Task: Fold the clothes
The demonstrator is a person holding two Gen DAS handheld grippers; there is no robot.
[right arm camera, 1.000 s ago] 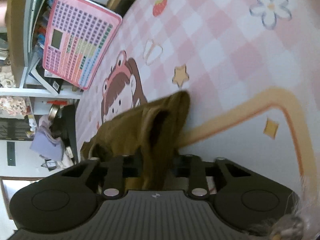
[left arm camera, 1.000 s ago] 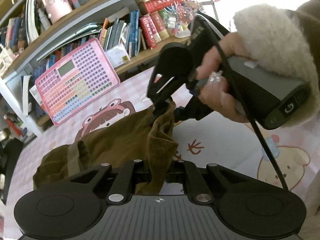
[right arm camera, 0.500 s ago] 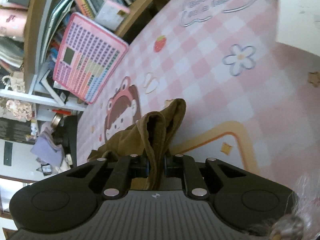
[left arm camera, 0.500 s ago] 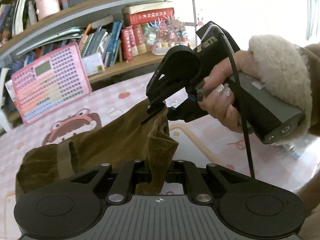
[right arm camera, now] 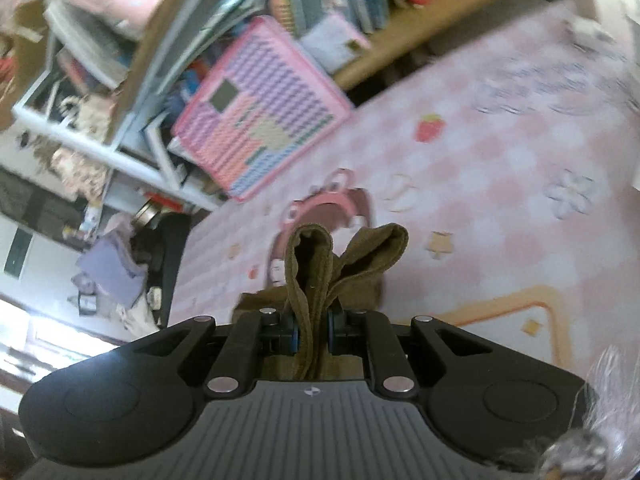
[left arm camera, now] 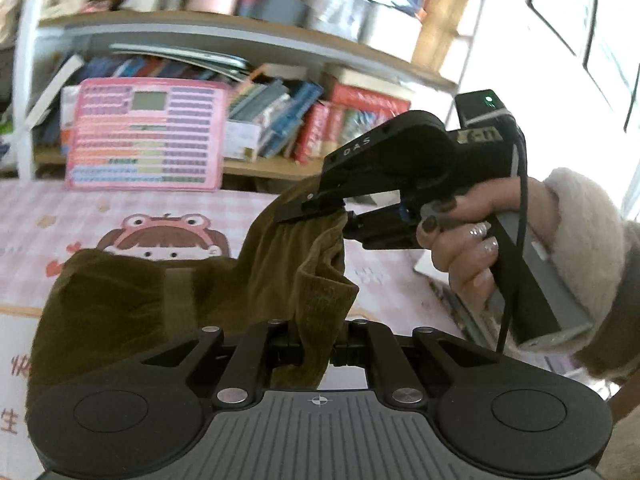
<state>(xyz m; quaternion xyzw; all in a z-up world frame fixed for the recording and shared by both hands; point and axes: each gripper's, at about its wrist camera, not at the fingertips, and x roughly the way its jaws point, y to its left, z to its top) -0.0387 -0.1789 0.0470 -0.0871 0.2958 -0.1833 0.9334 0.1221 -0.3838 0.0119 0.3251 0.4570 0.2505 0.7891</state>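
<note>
both grippers are clamped on one brown garment, which is held off the pink mat. nearest the left camera, the left gripper has its fingers drawn together on a ribbed edge of the cloth; that edge runs down between the fingers and bunches just above them. farther on, the right gripper, held in a hand with a fleece cuff, pinches another part of the same edge from above, its fingers closed on the cloth. in the right view, two folds of the garment rise from between the closed fingers of the right gripper. the two grip points lie near each other, with a short span of cloth between them. the rest of the garment hangs left and down in a loose, rounded mass; whether its lower part touches the mat cannot be told. no flat, squared fold shows, so folding is judged incomplete: the cloth could be lifted for spreading or carried over mid-fold. beyond stand a pink board and a bookshelf.
</note>
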